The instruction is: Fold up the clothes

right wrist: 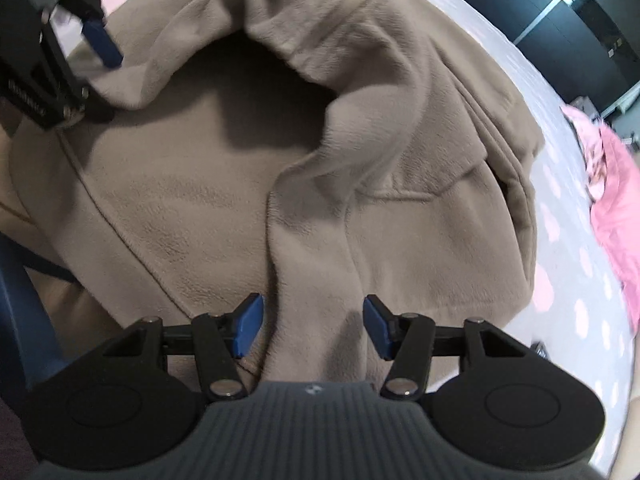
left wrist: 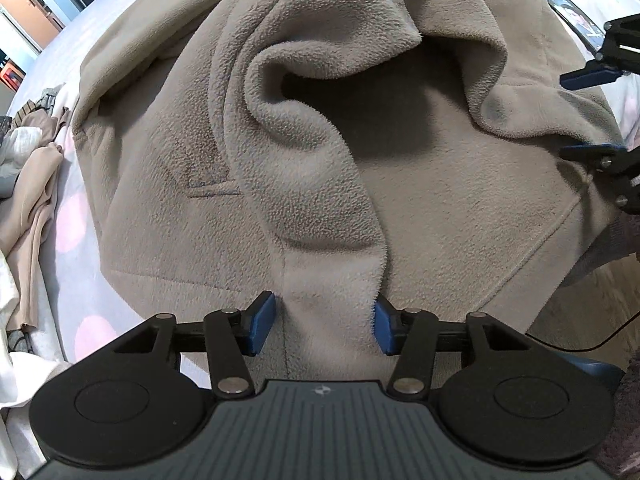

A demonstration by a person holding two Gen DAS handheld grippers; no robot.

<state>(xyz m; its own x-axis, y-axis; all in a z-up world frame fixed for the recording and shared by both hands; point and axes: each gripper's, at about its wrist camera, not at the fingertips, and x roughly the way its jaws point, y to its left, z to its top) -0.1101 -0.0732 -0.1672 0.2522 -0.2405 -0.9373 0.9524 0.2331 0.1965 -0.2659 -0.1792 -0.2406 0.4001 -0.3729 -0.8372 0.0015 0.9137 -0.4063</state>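
Beige fleece jacket (left wrist: 224,184) lies rumpled, barely folded; left gripper (left wrist: 325,326) and right gripper (right wrist: 312,326) both open, straddling fleece ridges

fleece garment (left wrist: 224,208) – 1, beige, with 1 stitched pocket seam (left wrist: 208,194) on each front panel seen | grippers – 2: left gripper (left wrist: 325,326), right gripper (right wrist: 313,326), 2 blue pads each | phone (left wrist: 576,20) – 1 | pink garment (right wrist: 616,216) – 1 | clothes heap (left wrist: 28,184) – 1

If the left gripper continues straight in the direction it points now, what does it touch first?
Most likely the raised fold of the beige fleece garment, which lies between the open blue pads of the left gripper; contact cannot be judged.
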